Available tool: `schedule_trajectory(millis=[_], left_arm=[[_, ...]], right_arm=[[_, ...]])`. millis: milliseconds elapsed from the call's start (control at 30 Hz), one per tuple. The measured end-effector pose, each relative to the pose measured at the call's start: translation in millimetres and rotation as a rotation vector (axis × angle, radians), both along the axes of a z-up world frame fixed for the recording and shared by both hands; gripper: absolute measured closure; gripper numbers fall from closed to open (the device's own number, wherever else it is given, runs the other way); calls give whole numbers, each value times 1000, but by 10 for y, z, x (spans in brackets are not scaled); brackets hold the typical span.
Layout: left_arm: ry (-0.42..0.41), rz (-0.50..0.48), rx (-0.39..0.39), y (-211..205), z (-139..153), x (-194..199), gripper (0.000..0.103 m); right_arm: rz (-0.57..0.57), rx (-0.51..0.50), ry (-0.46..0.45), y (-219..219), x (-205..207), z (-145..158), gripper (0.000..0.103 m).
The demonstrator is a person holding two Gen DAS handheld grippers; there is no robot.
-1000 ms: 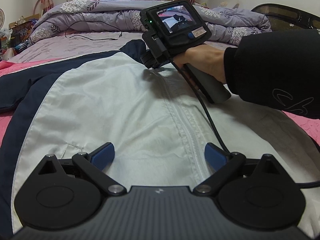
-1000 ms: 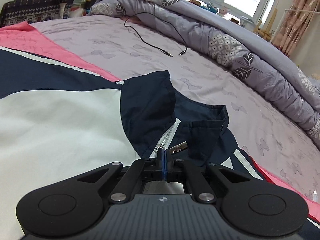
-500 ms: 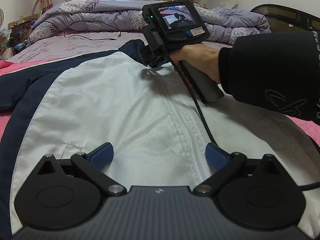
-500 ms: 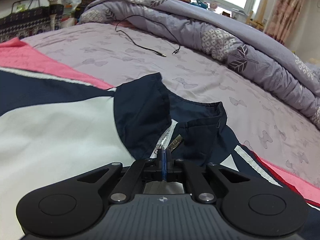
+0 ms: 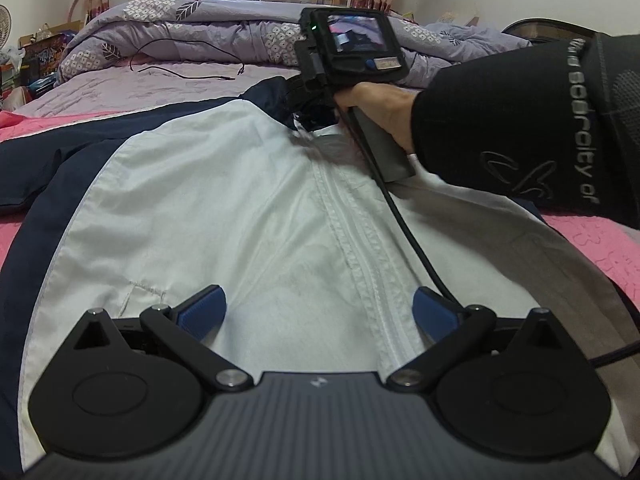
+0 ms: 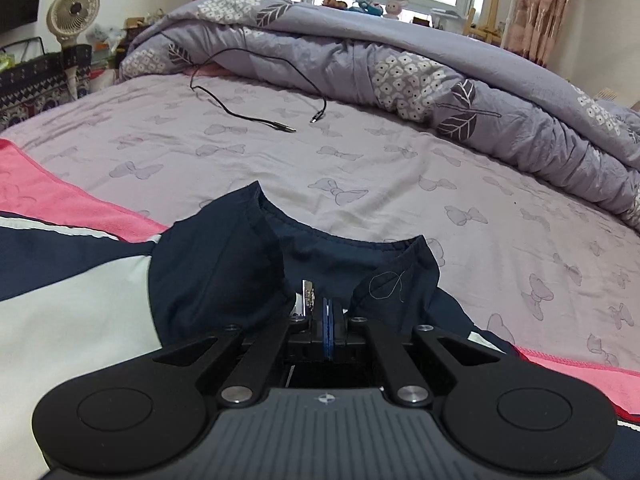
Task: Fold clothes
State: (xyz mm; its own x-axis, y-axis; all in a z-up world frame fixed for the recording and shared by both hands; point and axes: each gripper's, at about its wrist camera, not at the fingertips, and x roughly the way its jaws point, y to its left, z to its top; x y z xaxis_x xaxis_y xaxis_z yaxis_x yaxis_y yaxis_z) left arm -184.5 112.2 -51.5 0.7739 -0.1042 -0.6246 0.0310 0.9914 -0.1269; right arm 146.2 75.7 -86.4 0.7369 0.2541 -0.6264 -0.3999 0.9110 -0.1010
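Note:
A white jacket (image 5: 240, 200) with navy sleeves and a navy collar (image 6: 224, 256) lies front up on the bed, its white zipper (image 5: 360, 240) running down the middle. My left gripper (image 5: 318, 310) hovers open over the lower front, its blue pads either side of the zipper line, holding nothing. My right gripper (image 6: 328, 312) sits at the collar with its pads pressed together. The metal zipper pull (image 6: 307, 292) stands upright right at their tips. In the left wrist view the right gripper's body (image 5: 348, 52) and a hand cover the neck opening.
A pink blanket (image 6: 60, 196) lies under the jacket on a lilac sheet (image 6: 360, 160). A rolled lilac duvet (image 6: 400, 60) and a loose black cable (image 6: 248, 116) lie beyond. The right gripper's cord (image 5: 416, 248) crosses the jacket. A black sleeve (image 5: 520, 128) reaches in from the right.
My right gripper has moved up toward the collar with the zipper pull at its tips, and the neck opening has closed up. The left gripper has stayed open and nearly still.

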Motion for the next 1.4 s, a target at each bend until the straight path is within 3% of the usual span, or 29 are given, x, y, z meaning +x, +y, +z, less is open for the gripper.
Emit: schedule_trajectory(millis=[200, 367, 467, 633, 800, 900, 1067, 1100, 1133, 1200, 1267, 1400], left_arm=[[7, 0, 27, -41, 16, 9, 2], [21, -1, 42, -51, 37, 47, 2], [35, -4, 45, -48, 56, 62, 2], [92, -2, 50, 14, 182, -64, 2], [116, -3, 142, 101, 288, -587, 1], [120, -20, 220, 132, 341, -939, 0], [181, 15, 205, 221, 457, -1186, 0], [189, 24, 196, 235, 501, -1204, 1], [182, 42, 181, 243, 579, -1172, 1], [162, 75, 139, 262, 752, -1081, 1], [130, 95, 80, 289, 919, -968, 1], [114, 123, 74, 259, 992, -751, 1]], right_arm=[[120, -28, 32, -361, -523, 326, 93], [208, 46, 149, -832, -1261, 645, 86], [231, 54, 213, -1085, -1813, 654, 85], [253, -24, 261, -1479, -2799, 514, 77], [236, -27, 249, -1921, -3564, 505, 75], [197, 11, 279, -2129, -3732, 575, 71], [172, 9, 304, -2297, -3921, 629, 64], [154, 26, 299, -2308, -3933, 671, 56], [134, 46, 289, -2305, -3940, 724, 45], [116, 78, 248, -2269, -3948, 851, 36], [130, 83, 196, -2180, -3934, 984, 35], [167, 52, 137, -1898, -3844, 1092, 31]])
